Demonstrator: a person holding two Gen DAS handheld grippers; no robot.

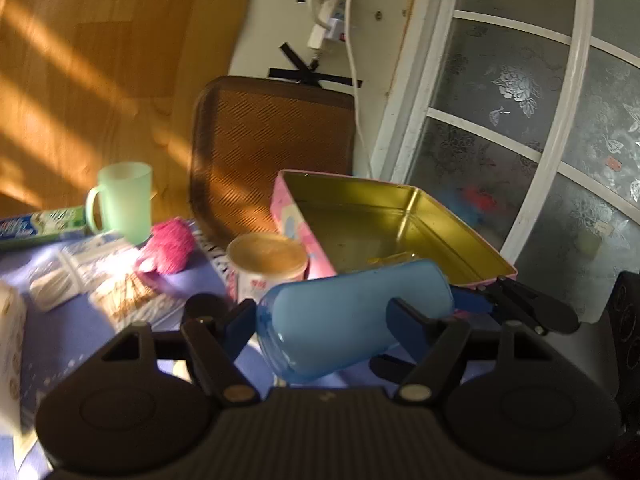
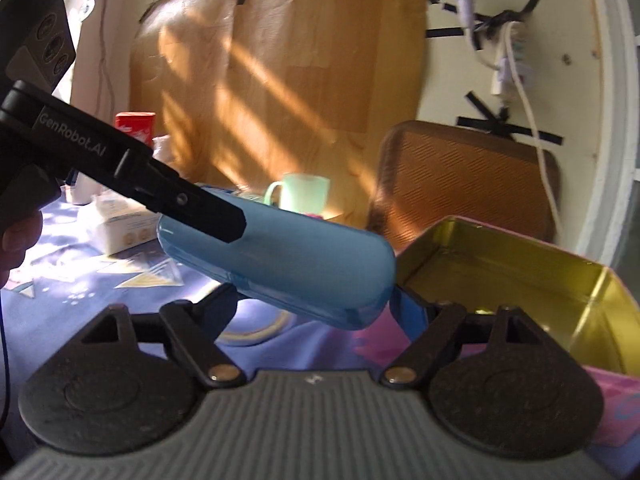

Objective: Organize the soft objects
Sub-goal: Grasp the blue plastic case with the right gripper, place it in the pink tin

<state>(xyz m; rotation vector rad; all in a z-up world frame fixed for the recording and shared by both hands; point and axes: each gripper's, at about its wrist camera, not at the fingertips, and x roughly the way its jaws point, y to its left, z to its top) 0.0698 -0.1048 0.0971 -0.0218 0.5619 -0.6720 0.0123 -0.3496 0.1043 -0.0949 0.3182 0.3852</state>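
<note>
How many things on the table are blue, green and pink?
Blue: 1, the blue case.
Green: 2, the green mug and the toothpaste box.
Pink: 2, the pink fuzzy thing and the pink tin.
Total: 5.

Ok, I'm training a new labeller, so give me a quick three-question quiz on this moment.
1. True or false: the blue case lies inside the tin.
2. The mug is: A red, B green, C black.
3. Fill in: the tin's inside is ___-coloured.
Key: 1 false, the left gripper holds it in the air; 2 B; 3 gold.
</note>
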